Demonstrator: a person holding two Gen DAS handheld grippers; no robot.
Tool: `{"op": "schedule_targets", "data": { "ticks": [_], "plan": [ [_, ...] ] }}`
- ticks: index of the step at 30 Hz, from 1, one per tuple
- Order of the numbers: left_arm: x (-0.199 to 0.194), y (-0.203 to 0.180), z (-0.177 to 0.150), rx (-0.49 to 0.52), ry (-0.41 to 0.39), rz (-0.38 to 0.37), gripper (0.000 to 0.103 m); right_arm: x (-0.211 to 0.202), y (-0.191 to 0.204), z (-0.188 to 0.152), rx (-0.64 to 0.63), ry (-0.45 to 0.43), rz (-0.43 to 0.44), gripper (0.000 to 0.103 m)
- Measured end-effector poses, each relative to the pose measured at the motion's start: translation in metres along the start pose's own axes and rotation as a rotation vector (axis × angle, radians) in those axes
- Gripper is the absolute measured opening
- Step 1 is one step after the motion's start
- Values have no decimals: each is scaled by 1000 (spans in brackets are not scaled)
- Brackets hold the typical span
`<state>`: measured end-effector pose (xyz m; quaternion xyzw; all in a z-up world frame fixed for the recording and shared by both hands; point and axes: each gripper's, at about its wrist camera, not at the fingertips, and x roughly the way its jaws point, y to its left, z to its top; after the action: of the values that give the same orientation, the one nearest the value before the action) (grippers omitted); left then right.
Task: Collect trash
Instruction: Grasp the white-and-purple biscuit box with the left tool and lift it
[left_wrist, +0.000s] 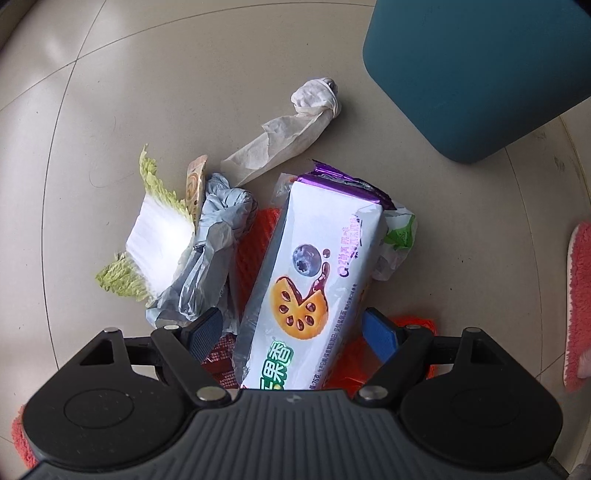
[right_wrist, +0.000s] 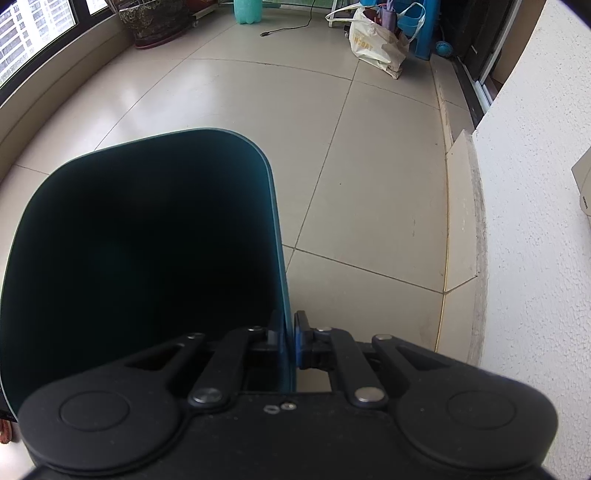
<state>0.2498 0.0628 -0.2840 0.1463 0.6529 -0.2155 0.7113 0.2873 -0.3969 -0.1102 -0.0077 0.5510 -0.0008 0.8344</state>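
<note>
One beige tiled floor (left_wrist: 110, 110) | white textured wall (right_wrist: 535, 184) | windows (right_wrist: 33, 33)

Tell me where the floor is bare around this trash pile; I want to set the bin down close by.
Bare tile lies between the twisted tissue and the teal bin, and left of the cabbage leaf. It is crowded under the open left claw: biscuit wrapper, grey bag, orange netting. The right claw grips the bin's rim.
</note>
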Motion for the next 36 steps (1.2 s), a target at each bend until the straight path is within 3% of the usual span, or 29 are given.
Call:
{"op": "schedule_targets", "data": {
  "ticks": [7,10,16,24,36],
  "plan": [
    [27,-3,-4,3,30,1,82,-2,0,-2,5,-7,7,5],
    [27,-12,-9,36,34,16,60,-2,0,-4,4,-10,5,5],
    [20,-27,-12,35,21,69,46,-1,2,-6,3,-19,-1,5],
    [-23,-36,-8,-44,-3,158,45,-4,5,-11,8,-22,0,4],
    [-134,-58,-1,-185,-91,227,45,-12,14,-29,-87,-34,28,4]
  ]
}}
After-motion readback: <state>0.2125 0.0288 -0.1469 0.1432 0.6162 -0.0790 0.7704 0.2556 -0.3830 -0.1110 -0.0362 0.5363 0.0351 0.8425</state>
